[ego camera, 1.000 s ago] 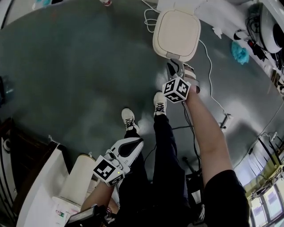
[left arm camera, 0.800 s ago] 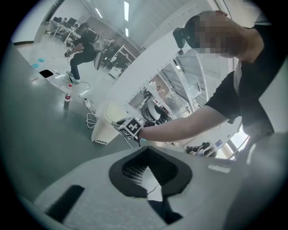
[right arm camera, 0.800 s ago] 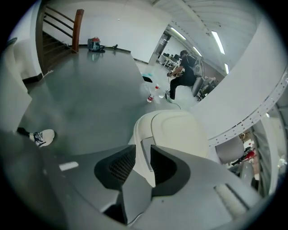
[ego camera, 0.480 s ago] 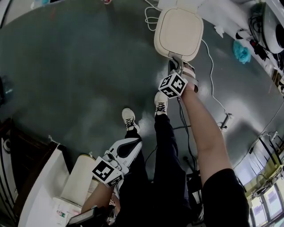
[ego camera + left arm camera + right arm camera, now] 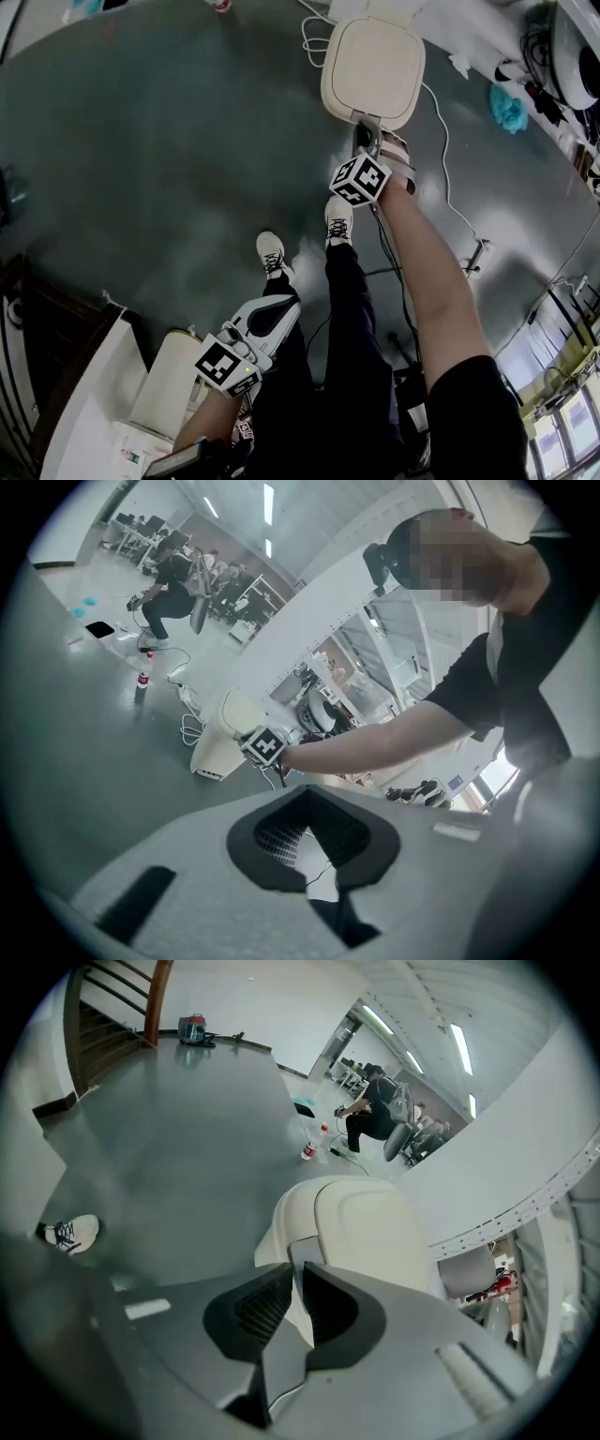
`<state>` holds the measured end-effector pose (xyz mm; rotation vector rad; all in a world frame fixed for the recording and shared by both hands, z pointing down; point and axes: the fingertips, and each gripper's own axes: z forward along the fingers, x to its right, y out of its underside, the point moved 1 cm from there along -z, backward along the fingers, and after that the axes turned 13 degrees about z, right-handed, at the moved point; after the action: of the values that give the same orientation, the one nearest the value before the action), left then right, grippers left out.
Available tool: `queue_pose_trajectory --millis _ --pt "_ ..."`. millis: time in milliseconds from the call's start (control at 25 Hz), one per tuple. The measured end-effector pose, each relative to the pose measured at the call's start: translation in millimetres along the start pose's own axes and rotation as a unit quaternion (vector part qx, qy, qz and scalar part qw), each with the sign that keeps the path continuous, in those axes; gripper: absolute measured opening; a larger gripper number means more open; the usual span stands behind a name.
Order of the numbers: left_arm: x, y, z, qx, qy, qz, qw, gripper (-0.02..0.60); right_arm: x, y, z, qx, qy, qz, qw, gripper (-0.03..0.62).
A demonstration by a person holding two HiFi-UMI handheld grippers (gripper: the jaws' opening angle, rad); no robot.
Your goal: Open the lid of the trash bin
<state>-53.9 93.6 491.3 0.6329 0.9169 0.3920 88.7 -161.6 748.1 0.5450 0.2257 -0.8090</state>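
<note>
From above, the cream rounded plastic trash bin lid (image 5: 372, 70) hides the bin body. Right gripper (image 5: 296, 1283) jaws just closed, pinching the lid's front tab (image 5: 298, 1252) btwn them. Left gripper (image 5: 314, 832) jaws apart, empty.

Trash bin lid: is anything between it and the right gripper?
Nothing visible. The right gripper has just been closing its jaws, and the front tab of the lid already sits between them.

No legible text, brand, number or sign in any view. Only black-and-white square coded patterns, on the right marker cube (image 5: 360, 180) and the left marker cube (image 5: 228, 365); no letters or digits among them. Any finer print too small or blurred for reading.
</note>
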Motion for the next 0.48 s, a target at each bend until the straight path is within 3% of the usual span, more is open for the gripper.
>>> queue_pose_trajectory --millis 480 --pt "2.8 6.1 0.1 0.006 0.001 -0.005 1.0000 -0.002 0.4 -0.6 2.5 -0.005 0.007 -0.015 1.000 0.046"
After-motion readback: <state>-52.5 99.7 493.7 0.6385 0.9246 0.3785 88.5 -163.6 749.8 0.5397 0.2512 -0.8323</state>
